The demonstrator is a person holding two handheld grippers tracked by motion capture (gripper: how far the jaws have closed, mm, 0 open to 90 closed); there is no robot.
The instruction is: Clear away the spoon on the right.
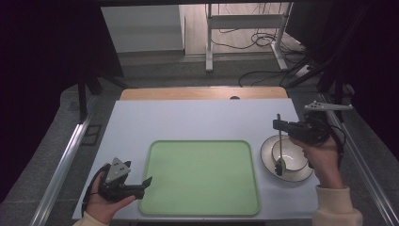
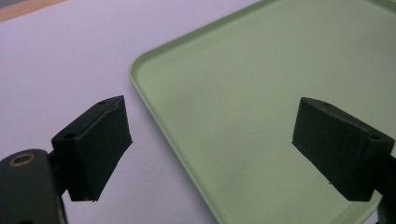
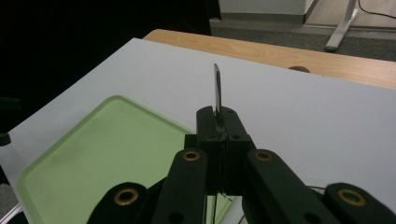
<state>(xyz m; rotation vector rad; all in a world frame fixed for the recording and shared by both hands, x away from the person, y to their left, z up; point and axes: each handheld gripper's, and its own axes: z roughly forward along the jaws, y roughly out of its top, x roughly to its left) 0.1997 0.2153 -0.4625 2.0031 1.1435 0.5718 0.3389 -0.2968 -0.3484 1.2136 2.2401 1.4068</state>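
1. Your right tongs [image 1: 281, 124] are clamped on the spoon [image 1: 280, 149], its scoop resting in the bowl [image 1: 287, 158] right of the green tray [image 1: 200, 178].
2. Your left tongs [image 1: 147, 182] gape wide, gripping nothing, at the tray's near left corner.

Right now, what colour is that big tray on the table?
The tray is a plain pale green with no pattern; the high view shows it best.

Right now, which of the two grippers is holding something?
The right gripper, shut on the spoon whose tip hangs in the bowl. The left gripper is open beside the green tray.
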